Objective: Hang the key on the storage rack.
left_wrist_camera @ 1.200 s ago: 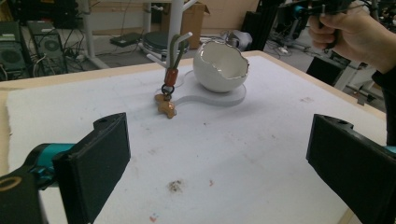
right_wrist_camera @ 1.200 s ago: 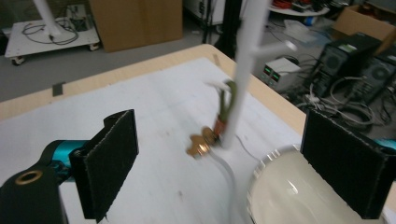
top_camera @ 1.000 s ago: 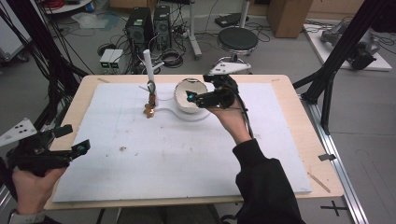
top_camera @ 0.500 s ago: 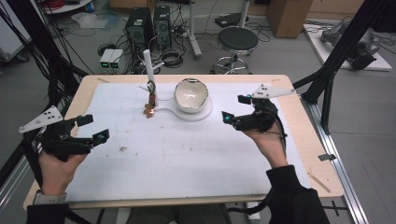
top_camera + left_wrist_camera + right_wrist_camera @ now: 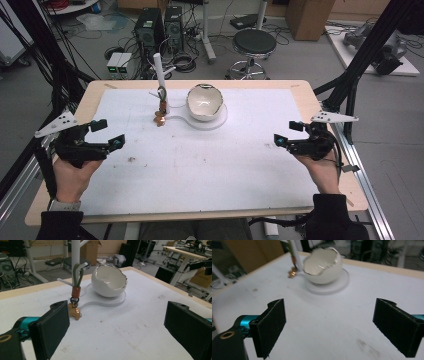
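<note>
Both tongs hover spread and empty over the bench (image 5: 200, 170), left tongs (image 5: 109, 134) near-left, right tongs (image 5: 287, 133) near-right, with the eggshell bowl (image 5: 204, 102) far-centre beside a stand (image 5: 161, 80).

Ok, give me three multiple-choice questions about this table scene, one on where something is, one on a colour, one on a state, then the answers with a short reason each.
1. Where is the eggshell-shaped bowl?
A. far middle of the table
B. near left corner
C. in the right gripper

2. What colour is the cord loop on the stand?
A. red
B. green
C. blue

3. How do the left gripper jaws stand?
A. shut on the bowl
B. shut on nothing
C. open

Answers: 1 A, it sits on a clear base beside the stand; 2 B, green above an orange clasp; 3 C, the left gripper view shows bare table between them.
</note>
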